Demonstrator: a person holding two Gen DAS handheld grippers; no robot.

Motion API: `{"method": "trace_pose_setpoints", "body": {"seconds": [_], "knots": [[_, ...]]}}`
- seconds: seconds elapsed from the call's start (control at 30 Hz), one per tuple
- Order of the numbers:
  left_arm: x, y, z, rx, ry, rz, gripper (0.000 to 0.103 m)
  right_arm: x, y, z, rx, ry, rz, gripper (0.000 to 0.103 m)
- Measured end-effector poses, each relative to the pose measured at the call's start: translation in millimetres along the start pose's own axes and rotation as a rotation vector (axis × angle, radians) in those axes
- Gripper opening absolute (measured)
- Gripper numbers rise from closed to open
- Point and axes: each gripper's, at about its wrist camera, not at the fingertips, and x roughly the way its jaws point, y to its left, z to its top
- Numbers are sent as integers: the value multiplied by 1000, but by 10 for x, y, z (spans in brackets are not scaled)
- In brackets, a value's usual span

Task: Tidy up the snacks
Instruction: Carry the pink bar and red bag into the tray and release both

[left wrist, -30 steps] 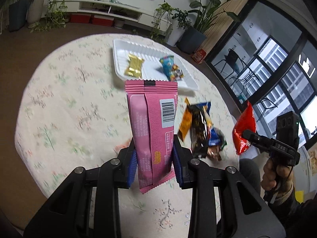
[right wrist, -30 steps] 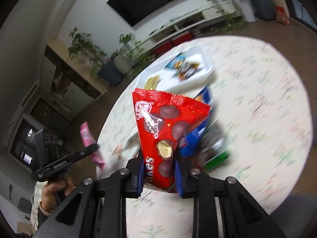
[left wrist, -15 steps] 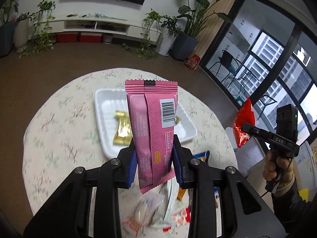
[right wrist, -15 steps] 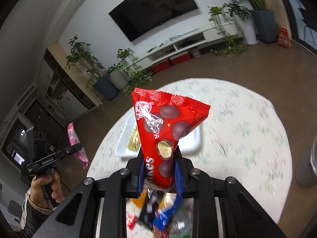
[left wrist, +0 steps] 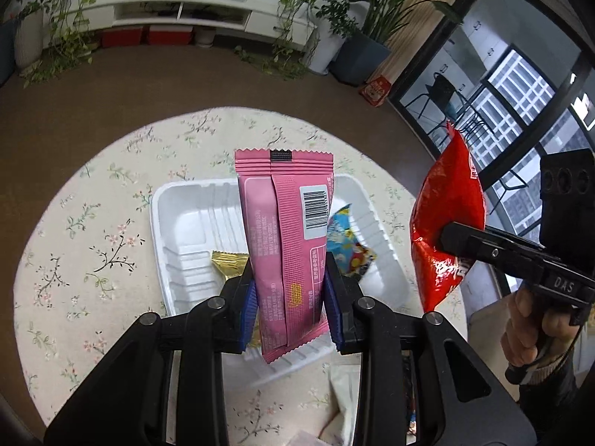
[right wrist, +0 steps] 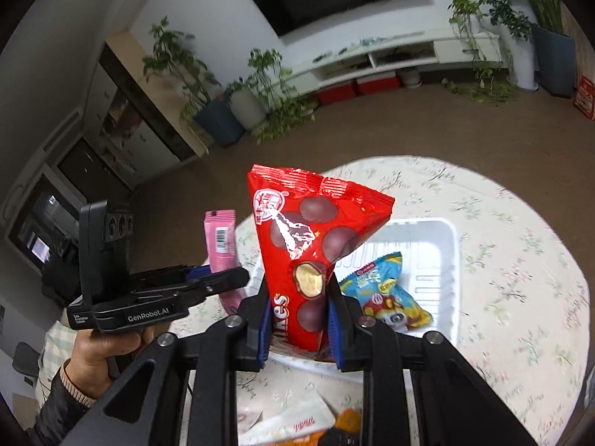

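Observation:
My left gripper (left wrist: 290, 297) is shut on a pink snack bar wrapper (left wrist: 286, 230) that stands upright between its blue pads, held above the white tray (left wrist: 178, 223). In the tray lie a gold-wrapped candy (left wrist: 227, 262) and a blue cartoon packet (left wrist: 347, 245). My right gripper (right wrist: 297, 319) is shut on a red bag of chocolate balls (right wrist: 308, 245), held above the near rim of the same white tray (right wrist: 446, 260), where the blue cartoon packet (right wrist: 386, 293) lies. Each gripper appears in the other's view: the red bag (left wrist: 446, 219) at the right, the pink bar (right wrist: 220, 238) at the left.
The round table (left wrist: 85, 223) has a floral cloth. Loose snack wrappers (right wrist: 297, 423) lie at the near edge of the table, below the tray. A person's hand (right wrist: 100, 349) holds the left gripper's handle. Brown floor, potted plants and a low white cabinet lie beyond.
Both grippers have swept across the table from the loose snack pile to above the white tray, keeping hold of the pink bar and the red bag. The tray now lies right under them.

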Motion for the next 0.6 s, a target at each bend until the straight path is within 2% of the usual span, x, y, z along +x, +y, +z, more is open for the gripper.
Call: {"method": "trace_pose_setpoints", "body": {"seconds": [0.23, 0.6], "knots": [[406, 162, -61, -31, 51, 1, 29, 538, -173, -23, 36, 93, -33, 27], [798, 355, -140, -35, 111, 25, 29, 998, -243, -29, 38, 167, -62, 27]]}}
